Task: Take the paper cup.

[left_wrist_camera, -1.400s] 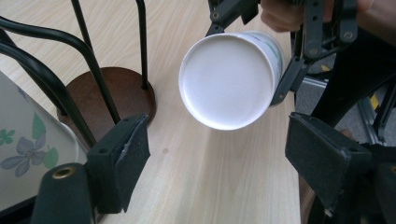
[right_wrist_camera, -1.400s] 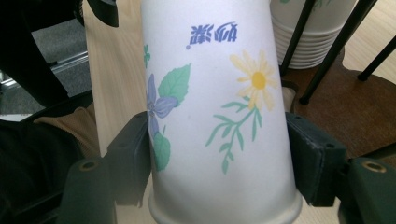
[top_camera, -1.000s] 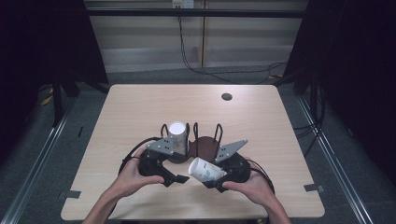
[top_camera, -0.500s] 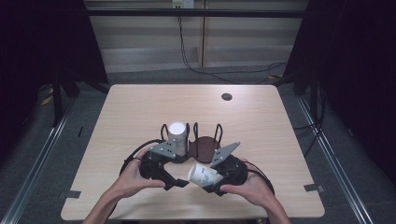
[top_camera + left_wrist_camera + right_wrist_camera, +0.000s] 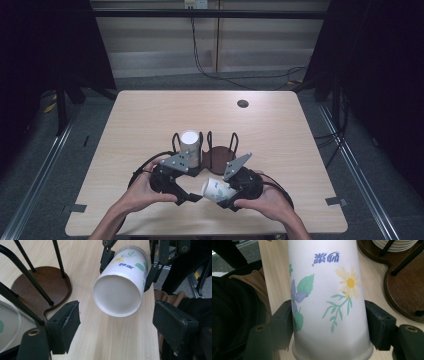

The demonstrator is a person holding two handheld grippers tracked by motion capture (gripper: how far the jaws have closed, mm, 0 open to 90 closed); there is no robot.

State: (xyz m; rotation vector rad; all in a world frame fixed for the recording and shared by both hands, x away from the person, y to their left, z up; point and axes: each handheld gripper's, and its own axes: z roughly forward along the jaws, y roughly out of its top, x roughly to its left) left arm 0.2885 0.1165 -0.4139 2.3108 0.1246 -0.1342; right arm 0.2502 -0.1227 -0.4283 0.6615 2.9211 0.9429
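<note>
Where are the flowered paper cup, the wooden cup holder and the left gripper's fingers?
flowered paper cup (image 5: 329, 302), right gripper view, printed side wall.
wooden cup holder (image 5: 42, 285), left gripper view, bare brown base.
left gripper's fingers (image 5: 68, 327), left gripper view, pad of the near finger.

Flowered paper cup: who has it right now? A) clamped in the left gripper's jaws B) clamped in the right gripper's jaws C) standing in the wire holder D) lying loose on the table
B. The right gripper has its jaws pressed on both sides of the flowered paper cup; the left gripper has jaws open, apart from the cup's mouth.
</note>
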